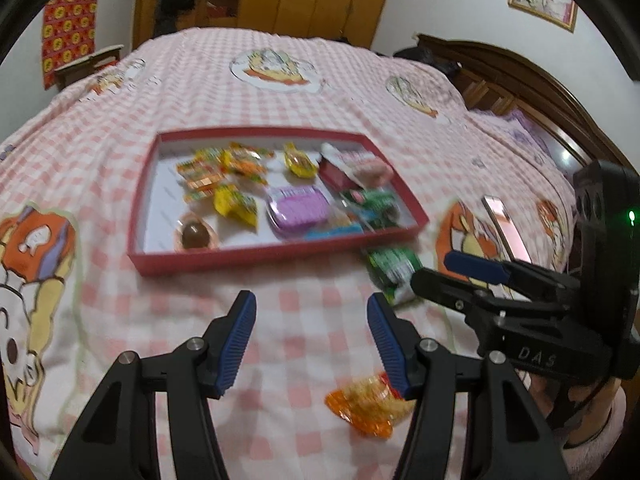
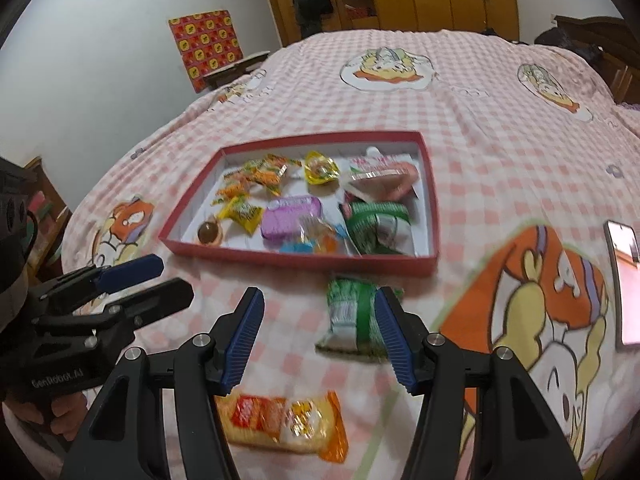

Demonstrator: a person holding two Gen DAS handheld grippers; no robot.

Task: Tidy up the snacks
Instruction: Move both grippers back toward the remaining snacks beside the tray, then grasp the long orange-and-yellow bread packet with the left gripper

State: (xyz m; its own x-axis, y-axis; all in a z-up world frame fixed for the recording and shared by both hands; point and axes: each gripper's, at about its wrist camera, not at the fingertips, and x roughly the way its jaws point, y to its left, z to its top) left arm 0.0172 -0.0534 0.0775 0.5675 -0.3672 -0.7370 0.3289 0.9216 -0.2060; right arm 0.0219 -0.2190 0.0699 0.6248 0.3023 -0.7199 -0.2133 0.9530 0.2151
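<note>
I hold both grippers above the checked bedspread (image 2: 460, 128), on the near side of the red box (image 2: 430, 200). My left gripper (image 1: 312, 344) stands about half open with nothing between its pads, only bare cloth. My right gripper (image 2: 320, 344) is likewise about half open and grips nothing; the green packet (image 2: 352, 312) lies on the cloth partly behind its right pad, and I cannot tell whether they touch.

The red box sits flat with its long side running across my view, its near wall just beyond the green packet. Inside it lie snacks: a purple packet (image 2: 290, 216) near the middle, a second green one (image 2: 376, 220) at the right end, yellow and orange wrappers at the left.

The green packet outside the box lies with its long axis running away from me toward the box wall. The orange-ended biscuit packet (image 2: 288, 424) lies nearest me, its long axis crosswise, below my right gripper. A phone (image 2: 624, 280) lies well off to the right. The bedspread on the left of the box is open.
</note>
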